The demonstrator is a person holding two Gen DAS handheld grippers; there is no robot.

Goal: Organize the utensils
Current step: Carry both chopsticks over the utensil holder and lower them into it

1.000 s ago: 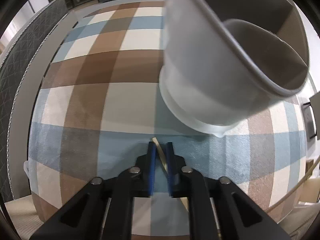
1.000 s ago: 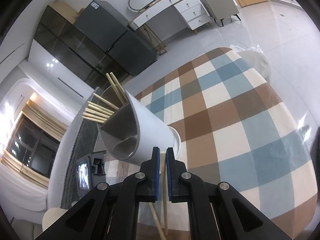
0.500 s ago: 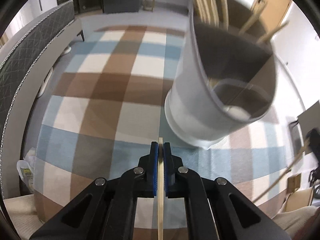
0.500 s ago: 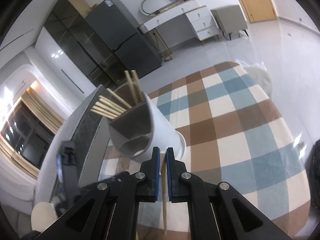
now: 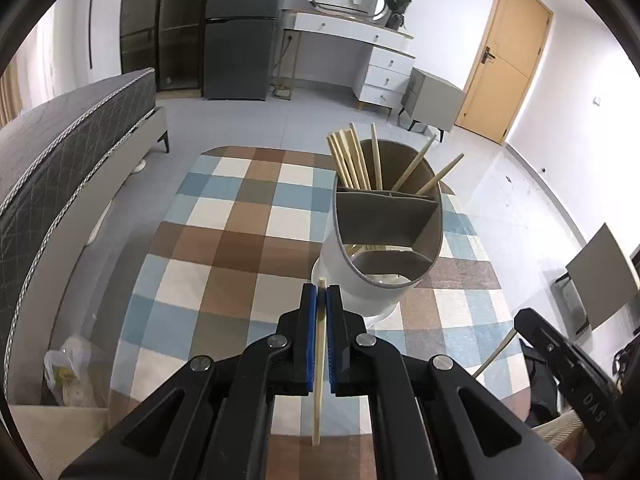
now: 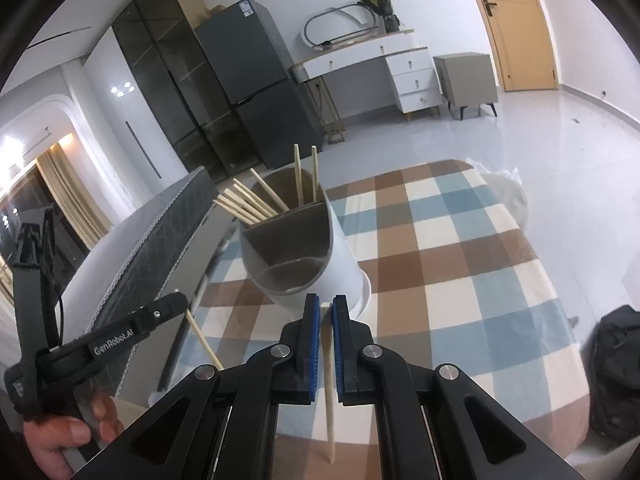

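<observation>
The left gripper (image 5: pixel 320 300) is closed on a single pale wooden chopstick (image 5: pixel 319 368), its blue-lined jaws pinching the stick near its upper end so that only a short tip shows above them and the rest hangs down toward the camera. The right gripper (image 6: pixel 326 312) likewise pinches its own chopstick (image 6: pixel 328 380), again near the top, with the long thin shaft trailing below the jaws.

Both grippers hover just in front of the utensil holder (image 5: pixel 360 276), a white round cup with a grey inner lining, split by grey partitions into compartments. It stands on a table covered by a checked cloth (image 5: pixel 240 216) of brown, blue and cream squares. The far compartment holds a bundle of chopsticks (image 5: pixel 352 160), leaning at different angles and fanning out over the rim. The near, lower compartment looks largely open from both views.

In the right wrist view the left gripper appears at the lower left, held by the person's hand (image 6: pixel 60 440).
</observation>
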